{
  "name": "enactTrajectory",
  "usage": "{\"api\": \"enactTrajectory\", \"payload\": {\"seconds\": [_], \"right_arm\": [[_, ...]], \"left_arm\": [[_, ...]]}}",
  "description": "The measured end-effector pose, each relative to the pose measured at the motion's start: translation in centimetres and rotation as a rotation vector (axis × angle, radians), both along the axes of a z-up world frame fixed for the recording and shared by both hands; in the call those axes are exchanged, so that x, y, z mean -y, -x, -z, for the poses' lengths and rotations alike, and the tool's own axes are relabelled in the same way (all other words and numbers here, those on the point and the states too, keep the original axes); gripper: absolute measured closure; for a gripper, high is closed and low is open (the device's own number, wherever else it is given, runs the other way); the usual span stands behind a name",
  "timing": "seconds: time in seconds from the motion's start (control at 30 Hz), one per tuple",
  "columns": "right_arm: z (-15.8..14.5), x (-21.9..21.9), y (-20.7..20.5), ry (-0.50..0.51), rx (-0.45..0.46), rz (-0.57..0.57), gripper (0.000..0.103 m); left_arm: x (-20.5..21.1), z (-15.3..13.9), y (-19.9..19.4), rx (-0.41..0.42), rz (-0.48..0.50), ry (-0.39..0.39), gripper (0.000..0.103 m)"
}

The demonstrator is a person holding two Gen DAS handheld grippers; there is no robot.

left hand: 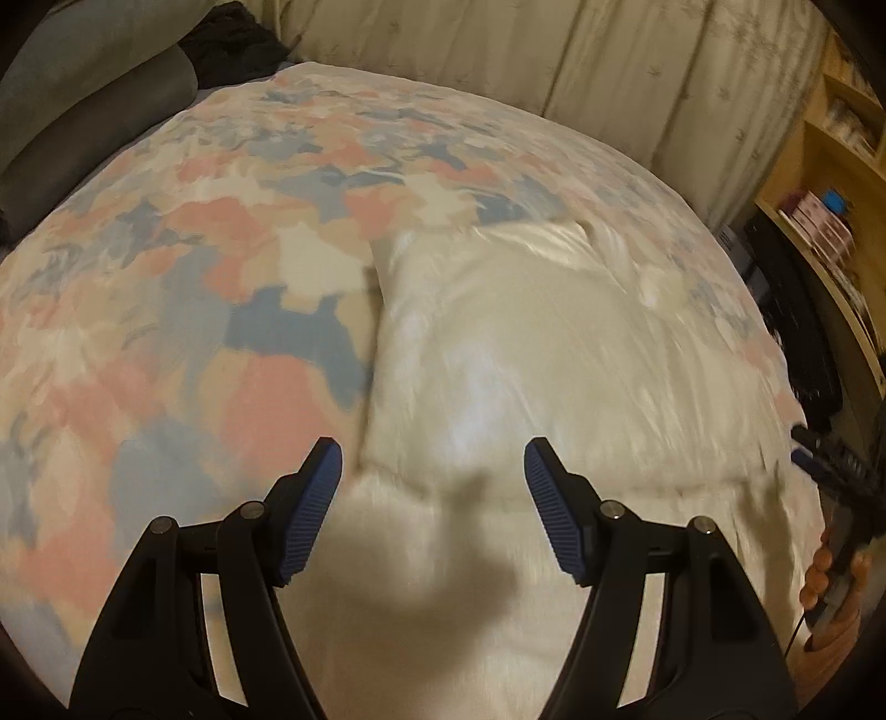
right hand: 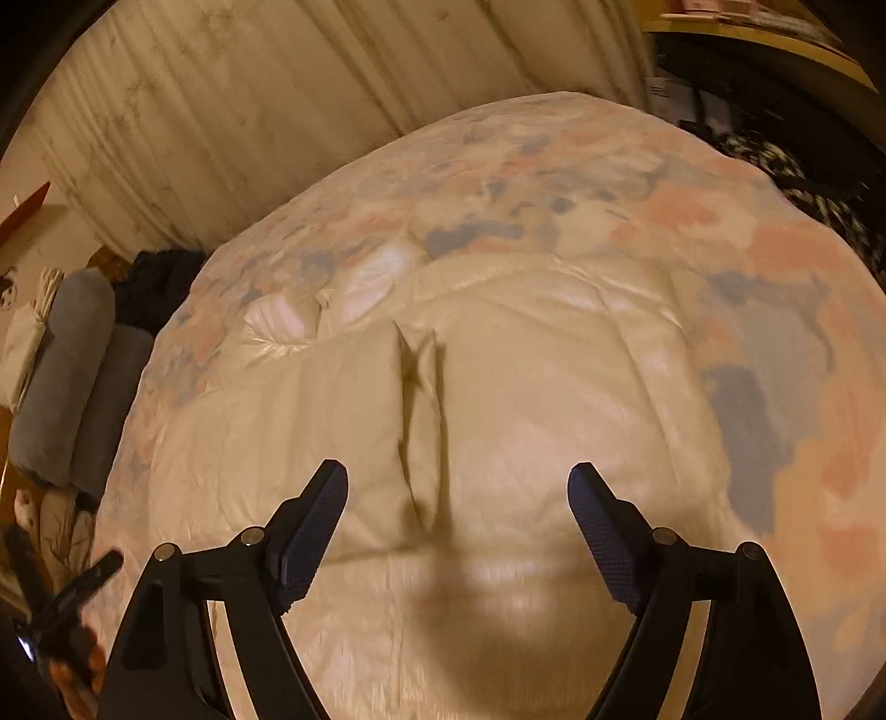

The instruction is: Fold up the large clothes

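A large cream-white satin garment lies spread on a bed with a pink, blue and beige patterned cover. My left gripper is open and empty, hovering above the garment's near part, close to its left edge. In the right wrist view the garment shows a lengthwise fold or opening down its middle. My right gripper is open and empty above the garment's near part. The right gripper also shows at the right edge of the left wrist view; the left one shows at the lower left of the right wrist view.
Grey bolster pillows and dark clothing lie at the bed's head. Pale curtains hang behind the bed. Wooden shelves and dark items stand by the bed's side.
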State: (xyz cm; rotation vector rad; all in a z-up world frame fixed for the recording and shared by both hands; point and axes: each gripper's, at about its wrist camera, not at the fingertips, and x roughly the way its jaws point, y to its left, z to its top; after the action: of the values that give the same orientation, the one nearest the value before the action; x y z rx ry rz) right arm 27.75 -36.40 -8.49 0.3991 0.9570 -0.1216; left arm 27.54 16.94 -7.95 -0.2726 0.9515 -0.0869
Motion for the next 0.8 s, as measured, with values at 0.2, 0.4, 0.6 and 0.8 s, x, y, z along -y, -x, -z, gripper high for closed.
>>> {"api": "enactTrajectory", "payload": {"seconds": [0.2,0.4,0.6,0.8], "right_arm": [[2.9,1.0,-6.6,-0.063,-0.07,-0.089,0.02],[6.0,-1.1,-10.6,-0.013,-0.057,-0.154,0.086],[4.6,0.1,-10.8,0.109,0.048,-0.036,0.086],[8.1,0.5,-11.4,0.116,-0.053,-0.069,0.059]], "left_arm": [[-0.1,0.8,-5.7,-0.027,-0.037,0.025,0.043],[3.6,0.7,-8.5,-0.007,0.014,-0.011,0.055],[8.3,1.7,-10.7,0.034,0.046,-0.073,0.055],[11.3,6.5,-12.7,-0.013,0.041,-0.237,0.054]]}}
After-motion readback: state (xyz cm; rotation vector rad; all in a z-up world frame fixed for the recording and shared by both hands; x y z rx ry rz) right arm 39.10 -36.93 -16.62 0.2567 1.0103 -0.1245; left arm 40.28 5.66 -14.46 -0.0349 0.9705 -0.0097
